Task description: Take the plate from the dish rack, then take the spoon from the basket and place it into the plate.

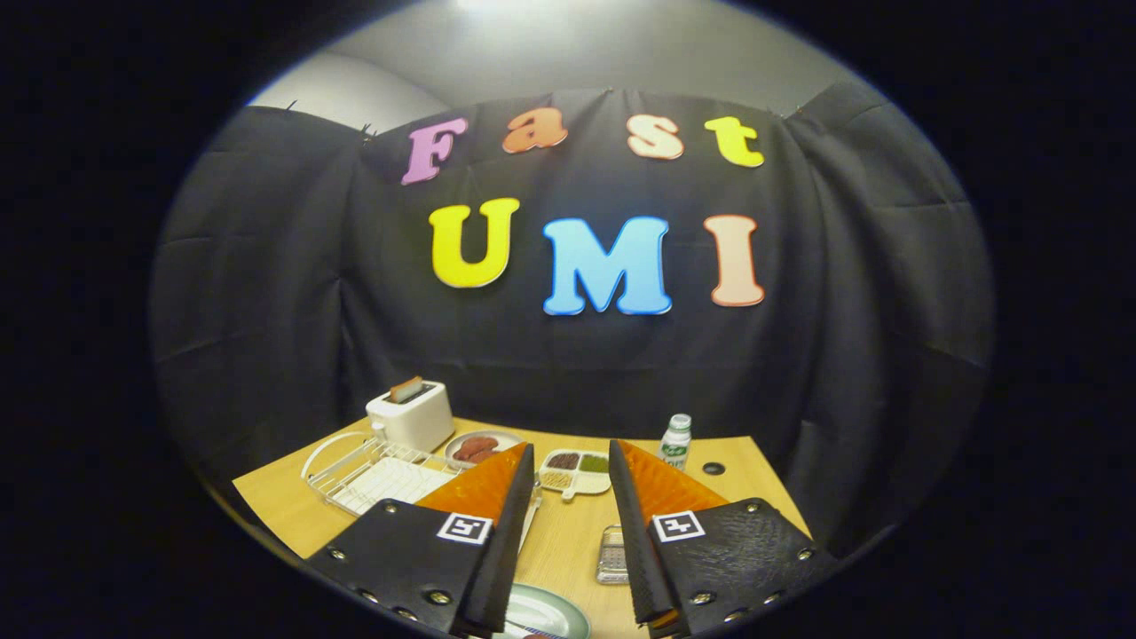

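while above the table (568,541), tongs (571,461) wide open and empty, plate (546,612) below them

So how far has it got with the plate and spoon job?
The plate already lies on the table near the fingers, out of the dish rack, so that step looks done. The gripper is open and holds nothing. Left: fetching the spoon from the small basket and laying it in the plate.
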Tool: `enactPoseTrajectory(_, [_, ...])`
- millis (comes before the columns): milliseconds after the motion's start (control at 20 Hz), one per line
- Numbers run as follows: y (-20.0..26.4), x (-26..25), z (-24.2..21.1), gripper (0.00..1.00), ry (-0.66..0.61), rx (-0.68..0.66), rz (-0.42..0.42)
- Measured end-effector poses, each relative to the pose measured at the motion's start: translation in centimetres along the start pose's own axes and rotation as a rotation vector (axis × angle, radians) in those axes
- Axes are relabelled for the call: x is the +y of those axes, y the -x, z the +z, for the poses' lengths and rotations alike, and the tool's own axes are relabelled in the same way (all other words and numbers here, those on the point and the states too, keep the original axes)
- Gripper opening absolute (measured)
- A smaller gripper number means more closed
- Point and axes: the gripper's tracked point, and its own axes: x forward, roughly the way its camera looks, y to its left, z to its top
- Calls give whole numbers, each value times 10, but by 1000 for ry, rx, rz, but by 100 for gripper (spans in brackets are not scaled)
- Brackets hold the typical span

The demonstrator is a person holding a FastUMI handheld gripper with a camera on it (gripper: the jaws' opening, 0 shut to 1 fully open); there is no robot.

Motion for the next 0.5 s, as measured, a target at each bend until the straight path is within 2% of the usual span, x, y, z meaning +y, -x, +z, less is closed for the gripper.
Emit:
enactPoseTrajectory(150, [11, -18, 39, 95, -52, -119, -55])
enactPoseTrajectory(500, [31, -35, 44, 96, -43, -136, -88])
